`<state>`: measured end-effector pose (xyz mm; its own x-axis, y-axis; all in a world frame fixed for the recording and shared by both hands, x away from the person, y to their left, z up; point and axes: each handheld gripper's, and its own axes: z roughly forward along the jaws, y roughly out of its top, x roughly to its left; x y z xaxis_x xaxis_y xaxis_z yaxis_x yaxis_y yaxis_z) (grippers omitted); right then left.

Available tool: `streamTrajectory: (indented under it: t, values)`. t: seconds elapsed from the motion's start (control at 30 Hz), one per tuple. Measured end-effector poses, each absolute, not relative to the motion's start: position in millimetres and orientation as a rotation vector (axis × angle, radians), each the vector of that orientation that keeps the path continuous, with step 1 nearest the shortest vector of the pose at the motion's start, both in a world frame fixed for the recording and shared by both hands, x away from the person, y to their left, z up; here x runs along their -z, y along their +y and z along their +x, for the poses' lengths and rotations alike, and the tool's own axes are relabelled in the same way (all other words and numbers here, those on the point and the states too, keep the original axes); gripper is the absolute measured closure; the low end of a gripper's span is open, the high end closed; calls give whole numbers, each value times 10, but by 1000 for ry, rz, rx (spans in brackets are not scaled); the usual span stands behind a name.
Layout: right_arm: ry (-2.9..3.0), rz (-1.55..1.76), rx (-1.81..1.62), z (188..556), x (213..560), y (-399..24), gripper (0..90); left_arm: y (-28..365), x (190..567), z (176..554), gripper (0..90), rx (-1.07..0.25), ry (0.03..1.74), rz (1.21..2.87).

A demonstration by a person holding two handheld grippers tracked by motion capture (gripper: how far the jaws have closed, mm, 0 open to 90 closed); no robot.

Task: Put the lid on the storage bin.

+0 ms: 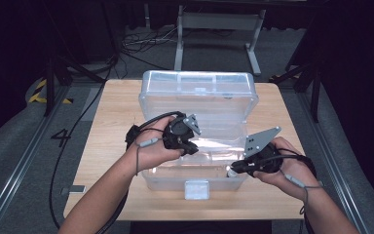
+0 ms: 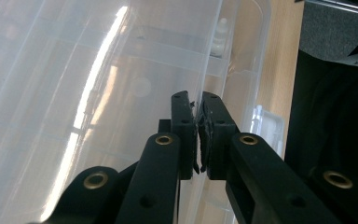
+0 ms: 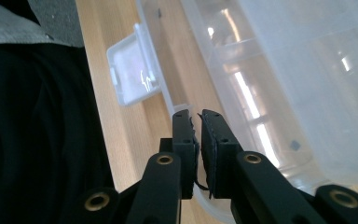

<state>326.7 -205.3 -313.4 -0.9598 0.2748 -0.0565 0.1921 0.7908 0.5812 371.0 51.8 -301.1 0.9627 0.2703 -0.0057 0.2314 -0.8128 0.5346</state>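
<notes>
A clear plastic storage box (image 1: 199, 87) stands in the middle of the wooden table (image 1: 112, 126). My left gripper (image 1: 192, 146) reaches over the box's front half. In the left gripper view its jaws (image 2: 198, 100) are shut on a thin clear plastic rim (image 2: 212, 42) that runs straight into them. My right gripper (image 1: 231, 170) is at the box's front right corner. There its jaws (image 3: 196, 114) are pressed onto the clear rim (image 3: 161, 79) beside the white latch (image 3: 130, 70). I cannot tell whether the held rim belongs to the lid or to the tub.
The white latch (image 1: 197, 189) hangs at the middle of the box's front wall, near the table's front edge. Cables (image 1: 141, 44) lie on the floor behind the table, next to a metal stand (image 1: 219, 22). Bare wood lies left and right of the box.
</notes>
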Motion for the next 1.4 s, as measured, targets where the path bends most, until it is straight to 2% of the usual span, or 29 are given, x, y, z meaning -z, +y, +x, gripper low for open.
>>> streamTrajectory:
  t: [0.27, 0.57, 0.73, 1.4]
  values:
    - [2729, 445, -1057, 3344, 3040, -2193, 900, 554, 3037, 3720, 847, -60, 368, 2531]
    - [2590, 534, -1211, 3404, 3006, -2330, 900, 546, 3050, 3689, 847, -65, 372, 2535]
    - [2508, 577, -1282, 3438, 2992, -2408, 900, 529, 3049, 3649, 849, -112, 355, 2548]
    - [2294, 802, -1437, 3645, 3001, -2619, 900, 543, 3080, 3623, 848, -107, 363, 2534]
